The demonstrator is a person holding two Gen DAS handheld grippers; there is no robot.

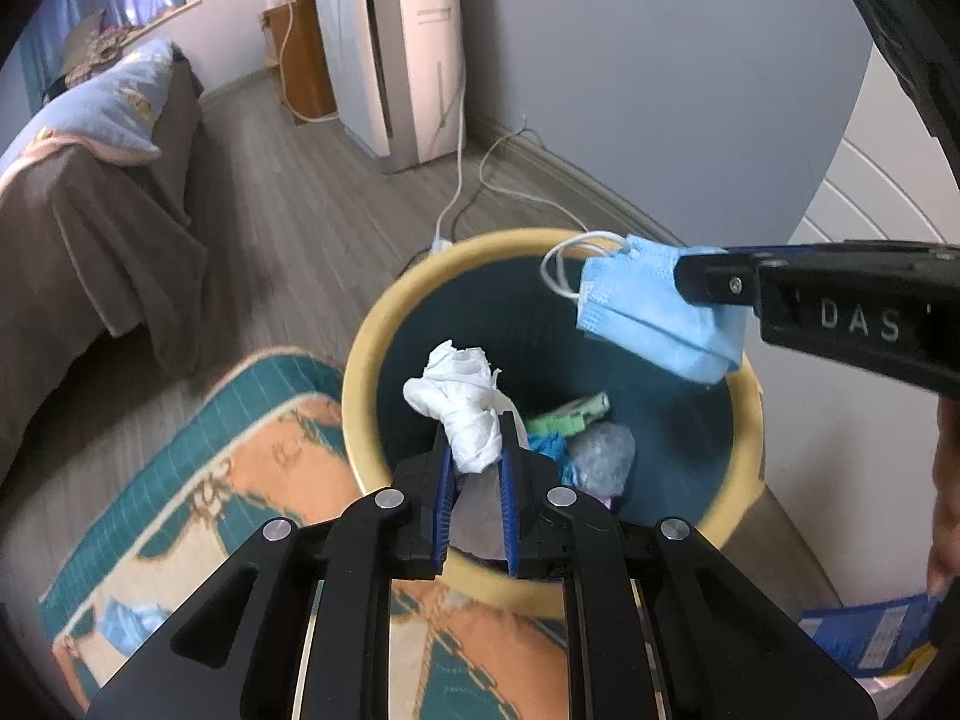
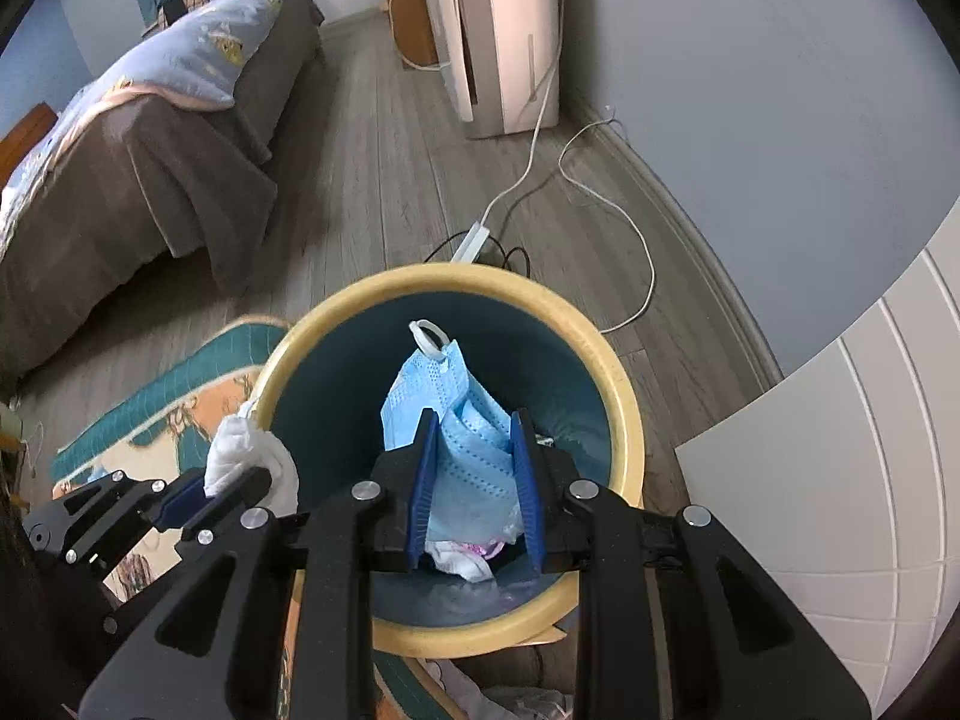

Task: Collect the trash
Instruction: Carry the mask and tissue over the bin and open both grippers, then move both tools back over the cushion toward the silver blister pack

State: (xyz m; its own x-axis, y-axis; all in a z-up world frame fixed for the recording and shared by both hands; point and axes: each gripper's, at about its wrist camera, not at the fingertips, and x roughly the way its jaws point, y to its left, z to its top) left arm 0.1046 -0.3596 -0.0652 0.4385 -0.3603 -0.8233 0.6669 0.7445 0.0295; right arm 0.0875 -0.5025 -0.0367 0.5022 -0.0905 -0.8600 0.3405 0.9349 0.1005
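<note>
Here: left tool [image 1: 474,468] clenched on tissue wad [image 1: 459,408], right tool [image 2: 474,474] clenched on face mask [image 2: 456,420]; both directly above bin [image 1: 360,360] mouth.

Bin [image 1: 360,360]: cream-yellow rim, dark teal inside. Face mask [image 1: 648,312]: light blue, pleated, white ear loops. Crumpled tissue [image 1: 462,408]: white. Left claw [image 1: 474,468] and right claw [image 2: 474,462]: black bodies, blue finger pads, silver bolts. Rug [image 1: 240,468]: teal border with fine pale grid lines, orange and cream motifs. Floor [image 1: 312,192]: grey wood planks. Bed cover [image 1: 90,228]: brown; pillow [image 1: 108,114]: pale blue, yellow print. Wall [image 1: 660,90]: pale blue-grey. Appliance [image 1: 408,48]: white.
</note>
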